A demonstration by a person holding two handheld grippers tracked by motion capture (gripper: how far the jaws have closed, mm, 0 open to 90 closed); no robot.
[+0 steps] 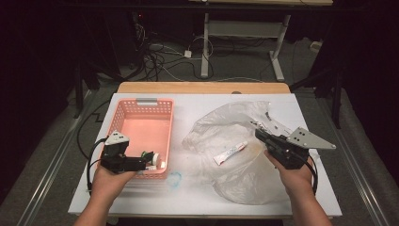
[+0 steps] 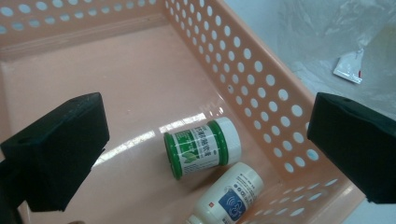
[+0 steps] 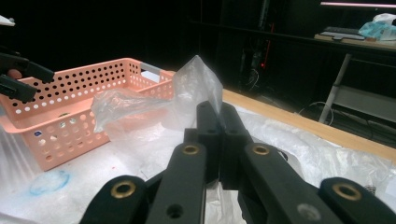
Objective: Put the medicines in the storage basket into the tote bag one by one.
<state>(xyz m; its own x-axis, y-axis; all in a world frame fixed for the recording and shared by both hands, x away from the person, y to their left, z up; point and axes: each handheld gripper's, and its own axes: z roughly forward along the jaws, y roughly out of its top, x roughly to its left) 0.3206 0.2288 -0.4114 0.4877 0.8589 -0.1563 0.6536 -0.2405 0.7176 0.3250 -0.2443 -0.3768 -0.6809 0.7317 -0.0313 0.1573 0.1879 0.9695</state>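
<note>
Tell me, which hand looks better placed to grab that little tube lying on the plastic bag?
Probably the left. Its gripper hangs open over the basket, holding nothing. The right gripper sits nearer the tube, but is clamped on the plastic bag.

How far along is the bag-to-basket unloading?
Done: a green-lidded jar and a white bottle lie in the pink basket. In hand: the right claw is shut on the plastic bag, lifting a fold of it; the left claw hangs open over the basket, holding nothing. Left: the white tube lies at the bag, not yet picked.
</note>
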